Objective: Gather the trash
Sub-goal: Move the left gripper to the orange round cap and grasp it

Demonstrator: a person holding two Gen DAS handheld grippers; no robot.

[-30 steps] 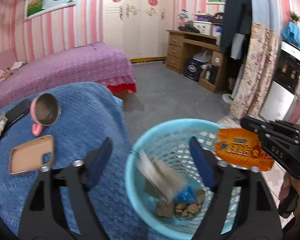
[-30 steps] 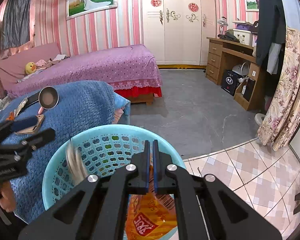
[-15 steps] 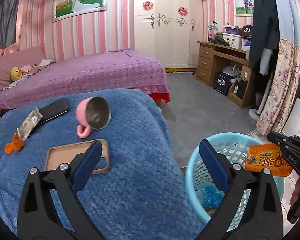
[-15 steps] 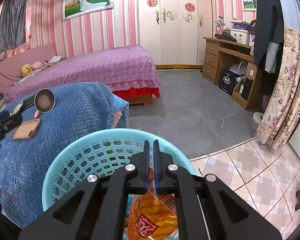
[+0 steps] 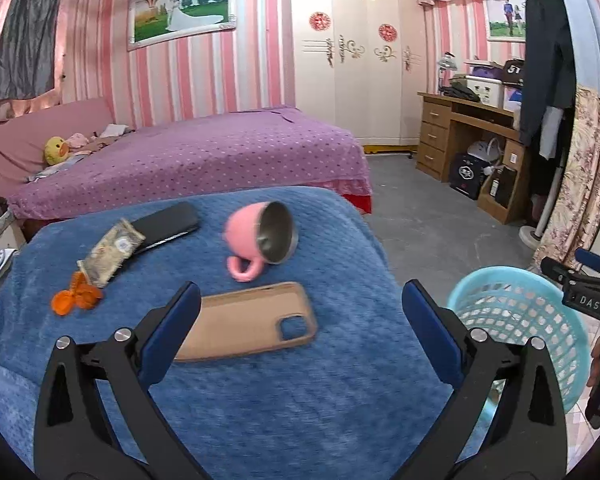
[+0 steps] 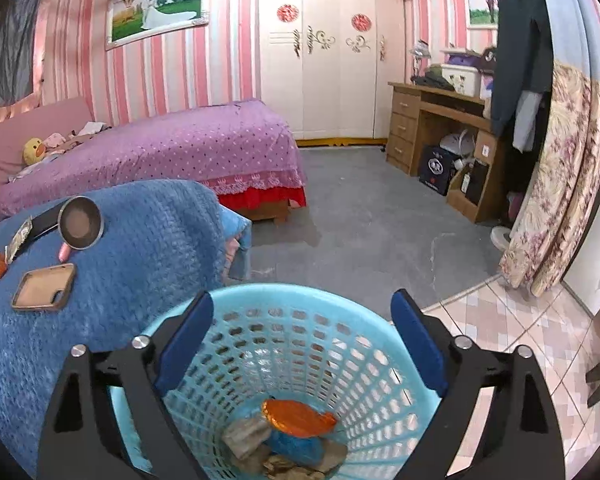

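Observation:
A light blue plastic basket stands on the floor beside the blue-covered table; it also shows in the left wrist view. An orange snack bag lies in it on top of other wrappers. My right gripper is open and empty above the basket. My left gripper is open and empty above the blue cloth. On the cloth lie a tan wrapper and orange scraps at the far left.
A tipped pink mug, a tan phone case and a black phone lie on the cloth. A purple bed stands behind. A wooden desk and hanging clothes are at the right.
My right gripper opened and the orange snack bag dropped into the basket. My left gripper swung left from over the basket to over the blue cloth.

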